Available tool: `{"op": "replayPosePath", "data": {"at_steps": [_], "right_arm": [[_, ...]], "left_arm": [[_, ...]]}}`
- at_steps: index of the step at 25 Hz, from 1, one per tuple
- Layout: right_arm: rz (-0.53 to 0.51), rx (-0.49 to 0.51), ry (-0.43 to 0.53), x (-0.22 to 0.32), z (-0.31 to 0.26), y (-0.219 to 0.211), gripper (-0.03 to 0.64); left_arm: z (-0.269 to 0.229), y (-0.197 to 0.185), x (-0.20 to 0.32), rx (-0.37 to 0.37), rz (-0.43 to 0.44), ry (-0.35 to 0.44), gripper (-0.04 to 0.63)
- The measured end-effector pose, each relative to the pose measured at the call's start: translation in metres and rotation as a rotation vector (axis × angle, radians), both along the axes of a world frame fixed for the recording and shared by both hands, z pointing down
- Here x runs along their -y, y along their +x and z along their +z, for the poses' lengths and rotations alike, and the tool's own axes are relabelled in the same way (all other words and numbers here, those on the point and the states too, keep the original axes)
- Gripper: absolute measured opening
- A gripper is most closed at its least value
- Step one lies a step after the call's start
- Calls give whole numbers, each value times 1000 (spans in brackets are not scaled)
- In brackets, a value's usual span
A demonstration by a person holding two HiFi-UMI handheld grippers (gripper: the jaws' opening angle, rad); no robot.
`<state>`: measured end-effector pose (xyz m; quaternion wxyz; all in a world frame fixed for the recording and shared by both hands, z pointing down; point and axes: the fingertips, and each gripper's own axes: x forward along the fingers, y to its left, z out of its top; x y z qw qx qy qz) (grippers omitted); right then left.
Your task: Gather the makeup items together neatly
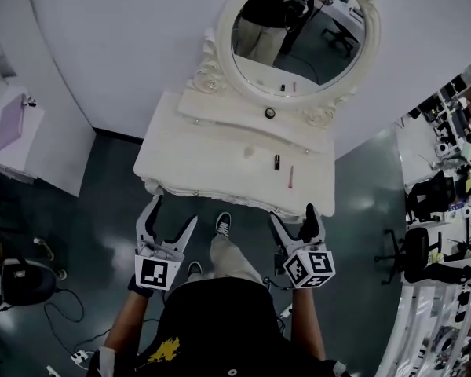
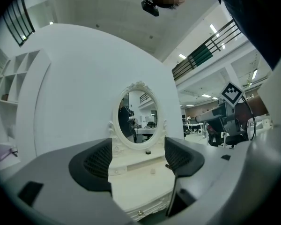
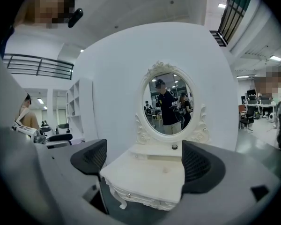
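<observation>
Left tongs and right tongs gape empty before dressing table.

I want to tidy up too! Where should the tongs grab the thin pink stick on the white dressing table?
Probably its middle, from above, the right tongs closing across its width. The thin pink stick lies flat, long sides bare, a short dark tube close on its left.
</observation>
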<state>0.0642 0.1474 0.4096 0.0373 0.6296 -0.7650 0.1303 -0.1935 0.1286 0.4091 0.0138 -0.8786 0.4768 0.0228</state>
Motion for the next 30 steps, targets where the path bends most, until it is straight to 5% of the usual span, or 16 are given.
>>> {"op": "replayPosePath", "data": {"at_steps": [12, 23, 30], "right_arm": [[31, 27, -7, 177, 33, 82, 471], [-47, -80, -192, 347, 141, 145, 469], [-35, -146, -309, 393, 189, 158, 463]], "left_arm": [[-19, 90, 141, 43, -27, -26, 339], [20, 159, 240, 127, -66, -157, 337], [22, 179, 284, 43, -63, -139, 337]]}}
